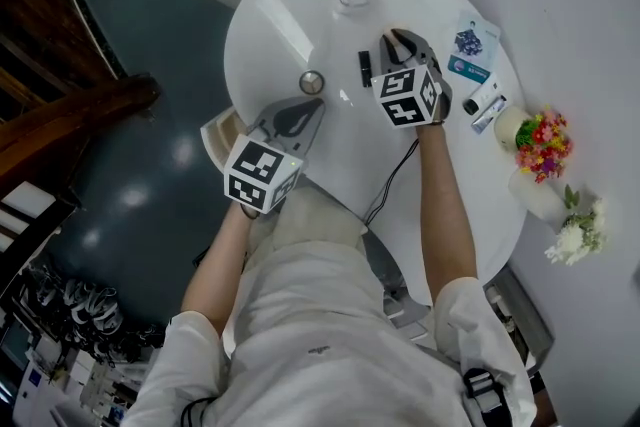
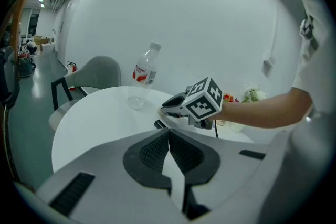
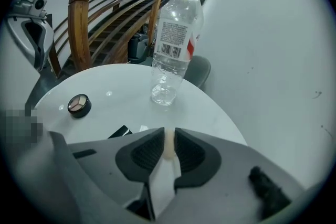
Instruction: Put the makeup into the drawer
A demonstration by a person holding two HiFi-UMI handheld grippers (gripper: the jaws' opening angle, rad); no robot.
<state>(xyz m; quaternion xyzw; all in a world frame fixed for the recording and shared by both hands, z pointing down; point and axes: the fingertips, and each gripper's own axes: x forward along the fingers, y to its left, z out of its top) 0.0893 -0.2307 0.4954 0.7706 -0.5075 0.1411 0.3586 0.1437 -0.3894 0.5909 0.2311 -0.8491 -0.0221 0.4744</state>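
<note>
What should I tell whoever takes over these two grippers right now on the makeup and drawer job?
Left gripper: shut, empty, at the table's near edge.
Right gripper: shut on a pale stick at the table top.
On the table: round compact and black stick; tubes and a packet lie further right, near the flowers.
Done: what looks like the drawer stands open at the table's left edge; contents can't be made out.
Left: carry the pale stick there, then probably the rest.
</note>
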